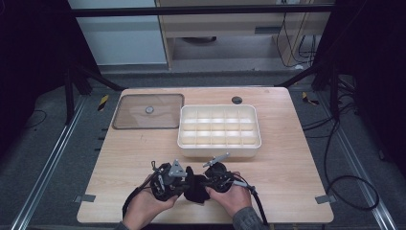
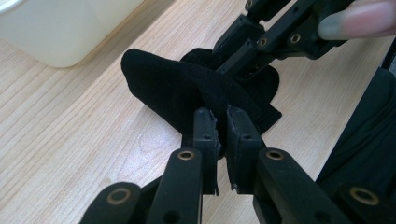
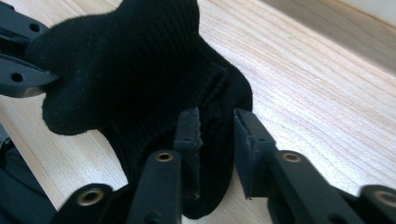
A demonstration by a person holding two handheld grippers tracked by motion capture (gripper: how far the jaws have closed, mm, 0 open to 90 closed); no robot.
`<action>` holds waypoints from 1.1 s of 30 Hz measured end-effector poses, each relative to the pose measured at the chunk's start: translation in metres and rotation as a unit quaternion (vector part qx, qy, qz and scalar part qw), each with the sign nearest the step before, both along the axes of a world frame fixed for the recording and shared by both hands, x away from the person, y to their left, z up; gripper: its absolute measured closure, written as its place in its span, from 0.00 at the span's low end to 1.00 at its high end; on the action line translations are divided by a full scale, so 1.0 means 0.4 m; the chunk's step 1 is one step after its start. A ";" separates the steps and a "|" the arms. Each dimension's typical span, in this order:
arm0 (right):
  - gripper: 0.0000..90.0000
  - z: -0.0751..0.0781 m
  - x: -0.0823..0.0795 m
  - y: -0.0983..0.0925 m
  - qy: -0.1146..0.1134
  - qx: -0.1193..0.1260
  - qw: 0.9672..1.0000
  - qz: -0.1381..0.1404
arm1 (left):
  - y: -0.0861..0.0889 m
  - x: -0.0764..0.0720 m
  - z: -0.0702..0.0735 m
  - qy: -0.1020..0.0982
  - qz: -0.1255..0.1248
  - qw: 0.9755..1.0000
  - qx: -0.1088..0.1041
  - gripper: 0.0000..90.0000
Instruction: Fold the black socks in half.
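Sock (image 2: 177, 88) pinched by left tool (image 2: 222, 122), seemingly.

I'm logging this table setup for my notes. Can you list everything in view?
Sock: one, black, near edge of the table, bunched between the two tongs.
Tray: one, cream, many compartments, middle of the table.
Lid: one, brownish see-through, flat, left of the tray.
Round cap: one, dark, behind the tray.
Table: one, light wood.
Left tongs: black, shut on a fold of the sock.
Right tongs: black, jaws apart with sock fabric between them.
Hands: two, holding the tongs.
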State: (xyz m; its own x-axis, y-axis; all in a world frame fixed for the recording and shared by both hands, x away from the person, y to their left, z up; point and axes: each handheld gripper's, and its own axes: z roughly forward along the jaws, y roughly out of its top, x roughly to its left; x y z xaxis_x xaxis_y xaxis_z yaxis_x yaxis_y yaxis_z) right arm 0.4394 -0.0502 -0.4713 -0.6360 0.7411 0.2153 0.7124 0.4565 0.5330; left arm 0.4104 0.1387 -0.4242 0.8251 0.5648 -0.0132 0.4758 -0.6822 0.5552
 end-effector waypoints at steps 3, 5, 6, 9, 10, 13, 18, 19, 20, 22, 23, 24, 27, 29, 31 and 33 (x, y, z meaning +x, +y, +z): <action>0.72 0.004 -0.001 -0.004 -0.005 0.000 1.000 -0.004 | -0.001 0.000 -0.002 -0.001 -0.001 1.000 0.002 0.92; 0.69 0.008 -0.001 -0.008 -0.009 0.000 1.000 -0.004 | -0.002 0.000 -0.002 -0.001 -0.001 1.000 0.005 0.92; 0.68 0.010 -0.002 -0.010 -0.008 0.002 1.000 -0.006 | -0.002 0.000 -0.002 -0.001 -0.001 1.000 0.006 0.92; 0.67 0.015 -0.005 -0.018 -0.010 0.005 1.000 -0.006 | -0.004 0.000 -0.003 -0.001 -0.001 1.000 0.007 0.92; 0.67 0.017 -0.006 -0.020 -0.010 0.005 1.000 -0.007 | -0.004 0.000 -0.003 0.000 -0.002 1.000 0.007 0.92; 0.67 0.021 -0.010 -0.030 -0.012 0.007 1.000 -0.010 | -0.006 0.001 -0.004 -0.001 -0.002 1.000 0.006 0.92; 0.69 0.021 -0.023 -0.042 -0.011 0.004 1.000 -0.006 | -0.008 0.002 -0.003 0.001 -0.003 1.000 0.009 0.92; 0.69 0.020 -0.025 -0.043 -0.011 0.003 1.000 -0.005 | -0.008 0.001 -0.003 0.000 -0.003 1.000 0.010 0.92; 0.69 0.018 -0.028 -0.042 -0.009 0.003 1.000 -0.005 | -0.009 0.001 -0.003 0.000 -0.003 1.000 0.009 0.92; 0.70 0.014 -0.032 -0.040 -0.008 0.000 1.000 0.001 | -0.010 0.001 -0.003 -0.001 -0.003 1.000 0.009 0.92; 0.70 0.012 -0.034 -0.039 -0.009 -0.002 1.000 0.003 | -0.010 0.001 -0.004 -0.001 -0.004 1.000 0.009 0.92; 0.70 0.010 -0.036 -0.038 -0.007 -0.004 1.000 0.003 | -0.010 0.000 -0.004 -0.001 -0.004 1.000 0.009 0.92; 0.71 0.002 -0.039 -0.039 -0.005 -0.009 1.000 0.002 | -0.010 0.001 -0.004 -0.001 -0.005 1.000 0.009 0.92; 0.71 -0.003 -0.039 -0.042 -0.003 -0.010 1.000 0.002 | -0.010 0.001 -0.004 -0.001 -0.005 1.000 0.009 0.92; 0.74 -0.005 -0.039 -0.042 0.003 -0.010 1.000 0.000 | -0.010 0.001 -0.004 -0.001 -0.005 1.000 0.009 0.92; 0.77 -0.008 -0.038 -0.041 0.004 -0.010 1.000 0.003 | -0.011 0.001 -0.003 -0.001 -0.006 1.000 0.009 0.92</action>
